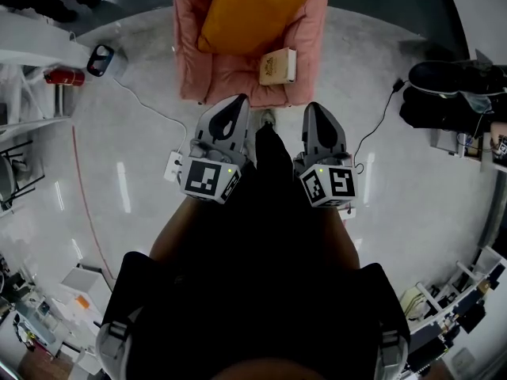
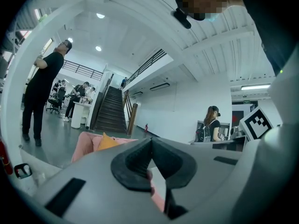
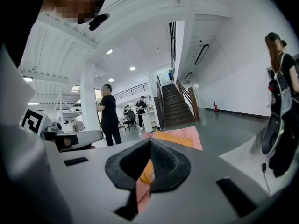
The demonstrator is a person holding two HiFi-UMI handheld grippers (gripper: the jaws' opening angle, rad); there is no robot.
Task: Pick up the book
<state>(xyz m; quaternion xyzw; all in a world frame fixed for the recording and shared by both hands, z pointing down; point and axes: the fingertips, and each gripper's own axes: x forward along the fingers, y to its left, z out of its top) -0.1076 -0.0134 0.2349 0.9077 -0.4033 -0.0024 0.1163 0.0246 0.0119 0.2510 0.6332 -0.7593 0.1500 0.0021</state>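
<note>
A cream-coloured book (image 1: 277, 66) lies on the seat of a pink armchair (image 1: 230, 81), at the seat's right front, beside an orange cushion (image 1: 249, 10). My left gripper (image 1: 236, 103) and right gripper (image 1: 315, 109) are held side by side just short of the chair's front edge, both pointing at it. The book is ahead, between the two. In the left gripper view the left gripper (image 2: 150, 143) has its jaws together with nothing between them. The right gripper (image 3: 150, 144) is shut and empty too, with the cushion (image 3: 174, 138) and armchair (image 3: 184, 132) beyond it.
A white cable (image 1: 150, 109) runs over the pale floor to a power adapter (image 1: 173, 167) left of my left gripper. Dark shoes and a bag (image 1: 455, 85) sit at the right. White racks (image 1: 32, 62) line the left. People (image 2: 42, 92) (image 3: 110, 113) stand near a staircase (image 3: 175, 104).
</note>
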